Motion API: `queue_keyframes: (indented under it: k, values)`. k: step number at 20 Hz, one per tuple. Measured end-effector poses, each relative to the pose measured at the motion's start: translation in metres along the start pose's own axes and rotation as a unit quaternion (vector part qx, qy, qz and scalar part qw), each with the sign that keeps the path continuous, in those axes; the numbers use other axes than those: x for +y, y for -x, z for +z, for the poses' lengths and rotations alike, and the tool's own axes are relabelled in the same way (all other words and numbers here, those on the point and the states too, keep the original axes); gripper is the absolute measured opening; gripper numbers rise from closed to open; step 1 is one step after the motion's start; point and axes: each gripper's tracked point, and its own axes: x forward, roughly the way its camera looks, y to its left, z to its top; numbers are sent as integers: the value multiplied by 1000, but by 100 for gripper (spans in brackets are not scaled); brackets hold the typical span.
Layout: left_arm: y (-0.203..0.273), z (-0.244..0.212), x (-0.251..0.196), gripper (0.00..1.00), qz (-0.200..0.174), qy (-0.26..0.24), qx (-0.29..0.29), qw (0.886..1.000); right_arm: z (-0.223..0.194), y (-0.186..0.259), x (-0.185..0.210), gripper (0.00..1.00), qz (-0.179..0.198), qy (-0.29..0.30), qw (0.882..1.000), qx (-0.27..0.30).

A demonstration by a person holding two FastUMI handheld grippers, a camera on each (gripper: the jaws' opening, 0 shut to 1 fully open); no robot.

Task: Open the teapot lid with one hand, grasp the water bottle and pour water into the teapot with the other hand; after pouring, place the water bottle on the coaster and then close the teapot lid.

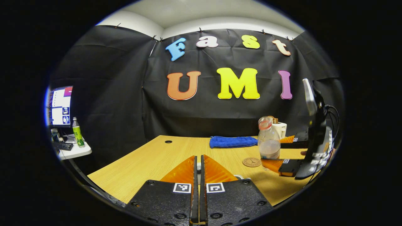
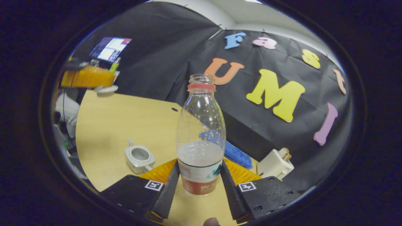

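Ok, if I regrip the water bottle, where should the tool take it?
The water bottle stands upright: take its straight labelled lower body from the side, level, where the right tool sits now. Above, it tapers; the water lies low.

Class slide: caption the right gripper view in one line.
Right gripper holds the uncapped water bottle above the table, open teapot below.

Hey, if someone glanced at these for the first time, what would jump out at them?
First the water bottle, uncapped and partly full, upright between the fingers of the right hand-held gripper. Then the open teapot on the wooden table, with its lid held high by the left hand-held gripper. A round coaster lies near the bottle.
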Motion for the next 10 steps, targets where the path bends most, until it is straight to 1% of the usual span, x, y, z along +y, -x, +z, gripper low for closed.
queue_keyframes:
  k: [1,2,5,7,10]
  values:
    - [-1,-1,-1,4,-1,0,2,1000,6,3,-10,72,-6,-32,999,-12]
    - [-1,-2,-3,4,-1,-1,3,1000,14,3,-22,71,-14,-58,998,-24]
    - [-1,-2,-4,4,-3,-1,3,1000,28,-4,-51,71,-27,-130,990,-53]
    - [-1,-2,-3,4,-2,-3,3,1000,28,-17,-64,71,-34,-157,985,-63]
    - [-3,-3,-2,4,1,-5,4,1000,18,-52,-72,71,-30,-179,982,-58]
